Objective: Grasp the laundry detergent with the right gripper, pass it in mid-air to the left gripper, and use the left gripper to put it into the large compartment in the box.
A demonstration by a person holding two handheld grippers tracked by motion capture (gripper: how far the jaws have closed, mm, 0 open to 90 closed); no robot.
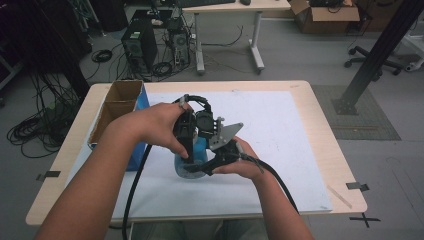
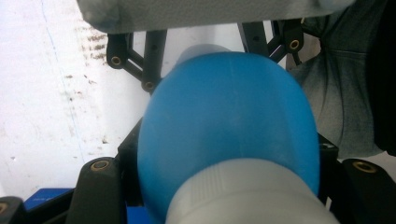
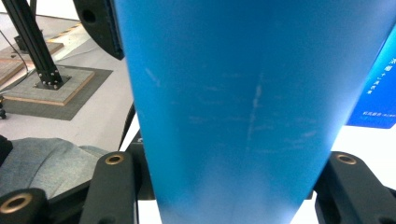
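Observation:
A blue bottle [image 1: 200, 151] with a white cap [image 2: 252, 196] stands on the white mat [image 1: 285, 135] at the middle of the table. My left gripper [image 1: 189, 142] comes down on it from above. In the left gripper view its fingers [image 2: 100, 186] flank the cap on both sides and are shut on it, the blue body [image 2: 224, 116] bulging beyond. My right gripper [image 1: 197, 169] reaches in from the near right, low on the bottle. Its fingers [image 3: 112, 186] are shut on the blue body [image 3: 243, 107]. Both gripper tips are hidden by the bottle.
An open cardboard box [image 1: 117, 107] with a blue side stands at the table's left edge, close to my left forearm. On the floor beyond the table are computer towers [image 1: 140, 45], cables and a desk. A black frame post [image 1: 380, 55] rises at the right.

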